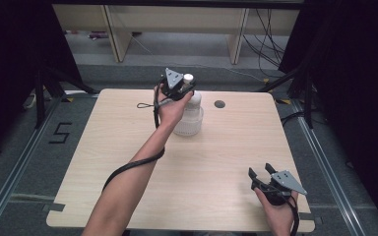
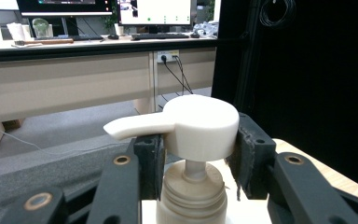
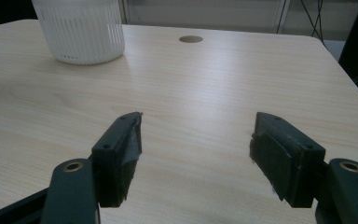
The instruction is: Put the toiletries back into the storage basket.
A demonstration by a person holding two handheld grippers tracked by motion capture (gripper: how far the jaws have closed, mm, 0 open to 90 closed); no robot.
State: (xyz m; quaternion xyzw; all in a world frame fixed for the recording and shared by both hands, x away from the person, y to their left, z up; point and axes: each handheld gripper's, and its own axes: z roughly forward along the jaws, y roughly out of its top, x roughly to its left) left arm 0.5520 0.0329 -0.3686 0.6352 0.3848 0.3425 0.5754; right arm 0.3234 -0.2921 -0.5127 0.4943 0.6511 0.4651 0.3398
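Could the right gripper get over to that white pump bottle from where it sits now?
Probably yes. The right gripper sits open near the table's front edge, with bare tabletop between it and the pump bottle. The left gripper already clamps the pump head, so only the bottle's body is free.

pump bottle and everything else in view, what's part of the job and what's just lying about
In the job:
- pump bottle
- pump head, clamped by the left tongs

Lying about:
- right tongs, open, holding nothing
- table with its round hole
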